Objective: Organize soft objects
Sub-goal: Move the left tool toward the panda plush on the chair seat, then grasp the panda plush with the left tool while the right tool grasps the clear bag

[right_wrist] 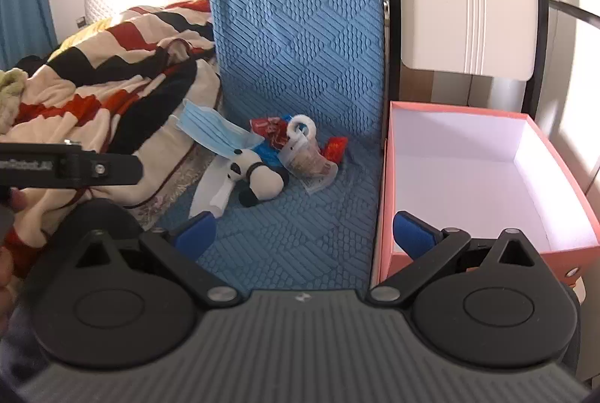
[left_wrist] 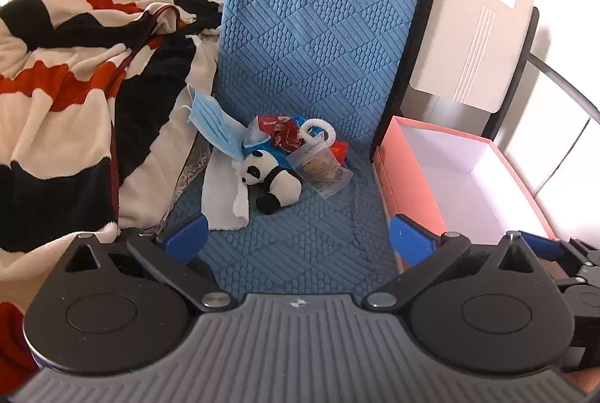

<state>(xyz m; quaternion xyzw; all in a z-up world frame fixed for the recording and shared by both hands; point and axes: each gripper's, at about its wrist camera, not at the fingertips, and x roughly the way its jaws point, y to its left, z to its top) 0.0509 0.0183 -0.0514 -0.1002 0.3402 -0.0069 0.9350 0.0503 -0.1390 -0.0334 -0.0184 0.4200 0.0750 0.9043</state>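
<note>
A small heap lies on the blue quilted mat (left_wrist: 300,245) (right_wrist: 300,245): a panda plush (left_wrist: 272,179) (right_wrist: 258,178), a blue face mask (left_wrist: 212,125) (right_wrist: 213,133), a white cloth (left_wrist: 225,196) (right_wrist: 210,193), red and blue wrappers (left_wrist: 279,134) (right_wrist: 270,131) and a clear packet with a white ring (left_wrist: 320,166) (right_wrist: 305,159). An open pink box (left_wrist: 461,178) (right_wrist: 483,178) stands to the right of the heap, holding nothing. My left gripper (left_wrist: 298,238) is open, short of the heap. My right gripper (right_wrist: 303,234) is open too, one blue finger (right_wrist: 412,234) over the box's near corner.
A red, black and cream striped blanket (left_wrist: 75,84) (right_wrist: 105,72) is bunched on the left. The blue mat rises upright behind the heap. A cream headboard panel (left_wrist: 472,27) (right_wrist: 468,1) stands behind the box. Part of the left gripper's body (right_wrist: 71,164) crosses the right wrist view's left side.
</note>
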